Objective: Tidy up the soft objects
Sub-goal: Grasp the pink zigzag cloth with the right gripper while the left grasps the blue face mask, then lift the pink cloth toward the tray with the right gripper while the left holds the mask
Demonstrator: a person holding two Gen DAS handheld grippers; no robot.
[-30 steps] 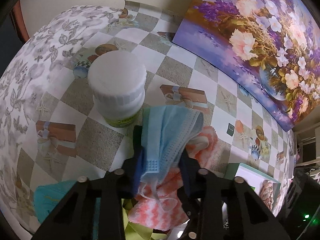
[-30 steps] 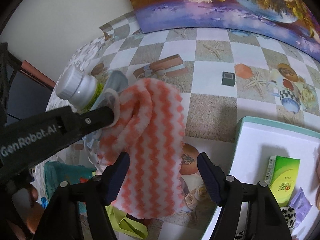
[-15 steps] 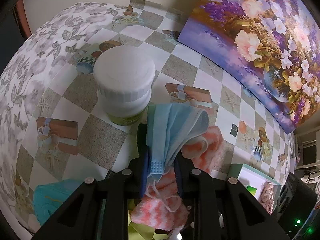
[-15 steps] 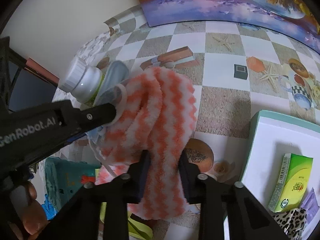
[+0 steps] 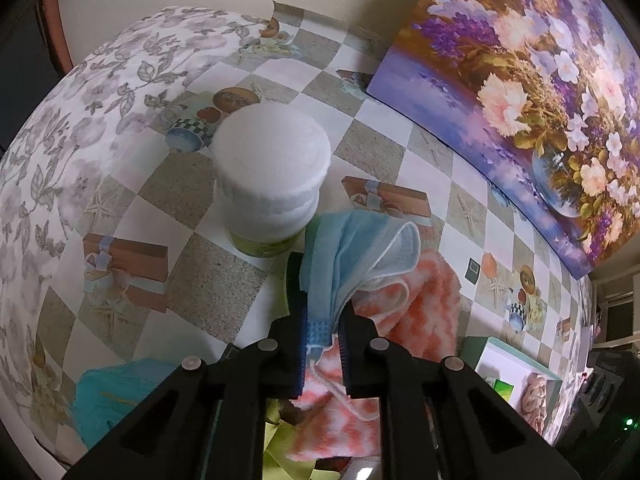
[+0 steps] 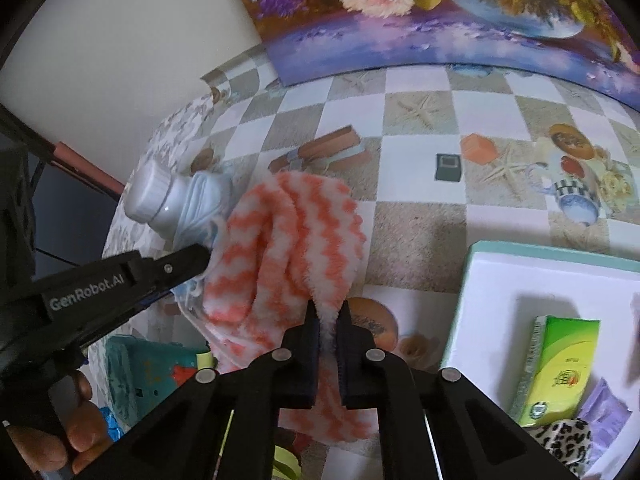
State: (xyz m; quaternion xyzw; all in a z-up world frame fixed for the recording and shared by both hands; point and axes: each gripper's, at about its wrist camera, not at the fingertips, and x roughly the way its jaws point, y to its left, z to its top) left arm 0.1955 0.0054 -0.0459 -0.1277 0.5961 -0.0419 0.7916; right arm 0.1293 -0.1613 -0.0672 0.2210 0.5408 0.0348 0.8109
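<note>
Both jaws just closed: my left gripper (image 5: 323, 322) pinches the blue mask (image 5: 352, 252), my right gripper (image 6: 329, 330) the striped cloth (image 6: 288, 240); only the right view shows the tray (image 6: 520, 280) at near right.

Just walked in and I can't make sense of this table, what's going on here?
A person is sorting soft items with a handheld gripper in each hand. The left gripper has just closed on a blue face mask, and the right gripper has just closed on an orange-and-white fuzzy cloth. The mask lies draped over the cloth, next to a white-capped bottle on the checkered tablecloth. A white tray at the right already holds a green packet and other small items.
</note>
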